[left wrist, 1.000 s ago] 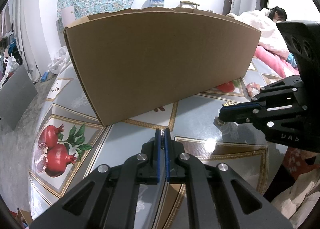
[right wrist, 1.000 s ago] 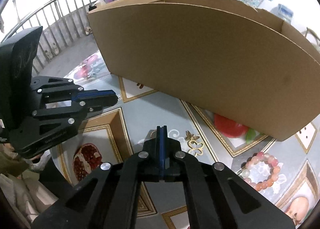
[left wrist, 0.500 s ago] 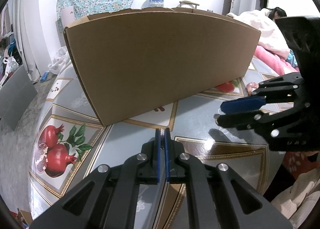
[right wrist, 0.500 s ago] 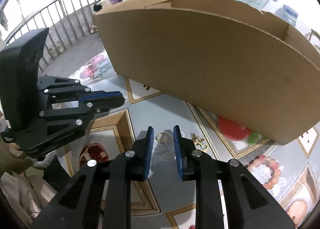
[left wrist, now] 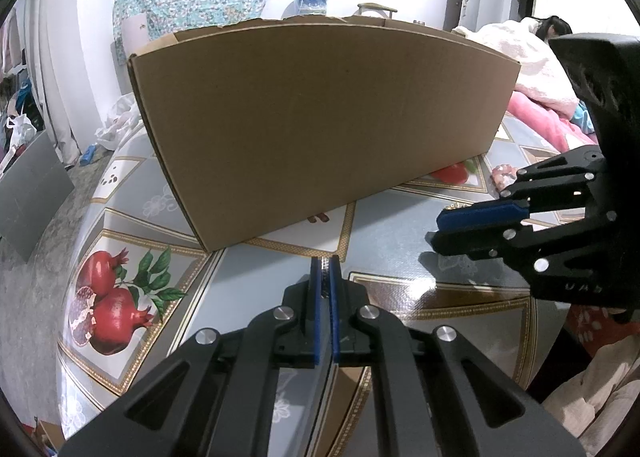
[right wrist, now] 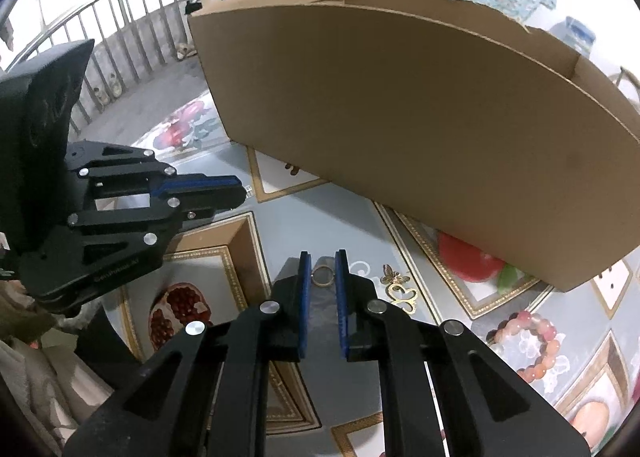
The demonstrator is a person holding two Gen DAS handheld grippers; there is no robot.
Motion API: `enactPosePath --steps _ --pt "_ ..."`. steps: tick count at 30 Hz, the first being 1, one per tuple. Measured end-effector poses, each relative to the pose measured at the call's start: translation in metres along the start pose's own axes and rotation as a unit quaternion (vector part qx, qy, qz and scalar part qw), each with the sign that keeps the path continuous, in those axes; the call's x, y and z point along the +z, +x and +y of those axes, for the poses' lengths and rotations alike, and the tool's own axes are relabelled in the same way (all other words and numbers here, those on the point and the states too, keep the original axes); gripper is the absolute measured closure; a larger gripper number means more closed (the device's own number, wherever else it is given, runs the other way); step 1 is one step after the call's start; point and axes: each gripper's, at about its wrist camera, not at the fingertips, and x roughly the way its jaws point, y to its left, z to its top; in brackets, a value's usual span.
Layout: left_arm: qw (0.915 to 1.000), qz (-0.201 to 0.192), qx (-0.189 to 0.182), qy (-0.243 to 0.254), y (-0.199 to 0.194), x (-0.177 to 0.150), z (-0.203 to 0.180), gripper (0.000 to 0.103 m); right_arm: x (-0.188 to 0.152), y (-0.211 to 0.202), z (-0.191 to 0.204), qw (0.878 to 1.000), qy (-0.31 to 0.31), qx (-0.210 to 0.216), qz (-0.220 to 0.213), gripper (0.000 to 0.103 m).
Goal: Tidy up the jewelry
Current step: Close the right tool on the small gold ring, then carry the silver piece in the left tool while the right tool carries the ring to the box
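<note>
Tabletop [right wrist: 360,225]: ring [right wrist: 322,275] between closing right tongs [right wrist: 322,263] tips.

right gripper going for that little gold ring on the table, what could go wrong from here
1. The right gripper is closing its jaws around the thin gold ring, which lies flat on the glossy tablecloth; the pads may slide over it or flick it away.
2. The gold butterfly brooch lies close beside it and could get nudged.
3. The cardboard box wall is tall; a weak grip might drop the ring on the lift.

Brown box [right wrist: 420,129]; pomegranate-print tablecloth [left wrist: 132,289]; gold ring [right wrist: 323,275].
</note>
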Motion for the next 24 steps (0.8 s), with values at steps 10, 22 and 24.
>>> enactPosePath --steps 10,22,24 --pt "0.9999 -0.003 -0.011 0.013 -0.016 -0.005 -0.008 0.100 -0.008 -0.040 -0.014 0.999 0.014 -0.016 -0.041 0.094" --pt "0.9991 -0.026 0.006 0.033 -0.052 0.004 -0.020 0.100 -0.005 -0.078 -0.019 0.994 0.027 -0.005 -0.108 0.093" --pt "0.9995 -0.011 0.000 0.031 -0.045 0.004 -0.020 0.090 -0.006 -0.077 -0.018 0.994 0.032 0.001 -0.108 0.093"
